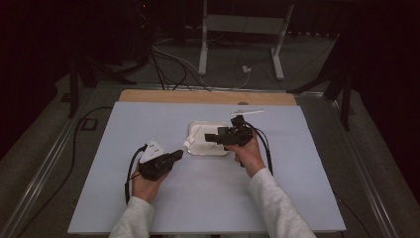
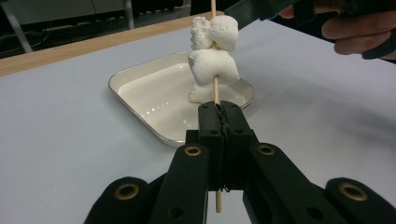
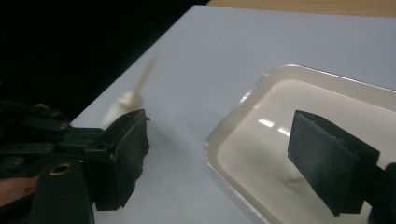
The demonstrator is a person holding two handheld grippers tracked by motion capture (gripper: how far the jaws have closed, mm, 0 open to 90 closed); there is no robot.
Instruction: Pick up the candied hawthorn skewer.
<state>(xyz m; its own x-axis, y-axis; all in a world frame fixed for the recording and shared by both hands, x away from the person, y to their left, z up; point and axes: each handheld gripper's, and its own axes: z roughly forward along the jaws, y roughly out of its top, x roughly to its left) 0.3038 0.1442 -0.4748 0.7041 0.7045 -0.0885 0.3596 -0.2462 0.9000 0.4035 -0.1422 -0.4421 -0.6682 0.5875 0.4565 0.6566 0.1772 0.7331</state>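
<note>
A thin wooden skewer (image 2: 215, 88) threaded with white marshmallows (image 2: 213, 56) stands near the centre of the frame, its lower stretch clamped between the left gripper (image 2: 219, 121)'s closed jaws, just in front of a white tray (image 2: 140, 100). No writing is readable anywhere. The right gripper (image 3: 215, 158) hovers over the tray, jaws wide apart and holding nothing.

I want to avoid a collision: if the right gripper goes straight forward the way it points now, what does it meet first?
Probably the white tray: the open right gripper points down over its near rim and inside. The skewer with marshmallows lies off to one side, though depth is unclear.
</note>
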